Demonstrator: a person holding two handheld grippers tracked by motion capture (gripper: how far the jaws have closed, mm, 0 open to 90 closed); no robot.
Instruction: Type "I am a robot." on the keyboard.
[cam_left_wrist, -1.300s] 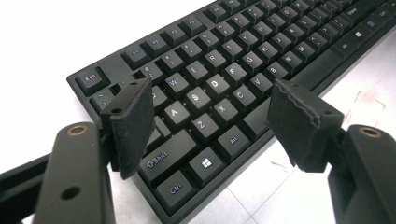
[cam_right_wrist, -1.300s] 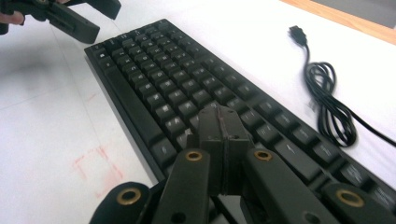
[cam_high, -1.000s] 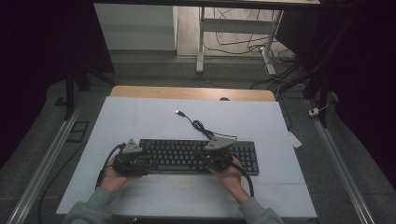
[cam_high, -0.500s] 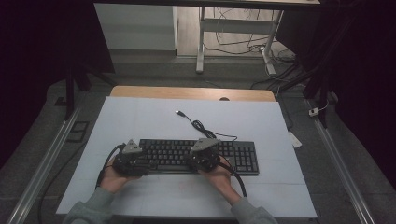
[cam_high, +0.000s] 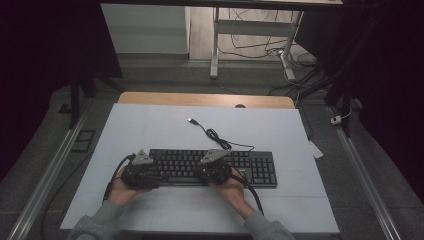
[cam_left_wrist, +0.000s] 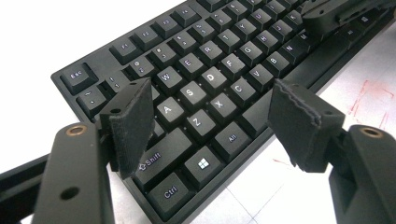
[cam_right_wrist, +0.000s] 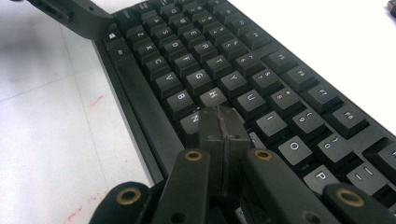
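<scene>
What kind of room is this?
Probably a workshop or lab, not a home: a keyboard lies on a plain white table, with metal rails beside it and loose cables on the floor behind.

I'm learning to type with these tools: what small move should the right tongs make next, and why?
Probably a short press straight down. The right tongs are shut into one tip poised over the keyboard around the J key, just past H. The left tongs stand open over the A–Z keys.

Keyboard (cam_high: 212, 167) on table (cam_high: 150, 125), near front edge; cable (cam_high: 212, 134) behind it; left claw (cam_high: 137, 172) at left end, right claw (cam_high: 215, 170) mid-keyboard.
</scene>
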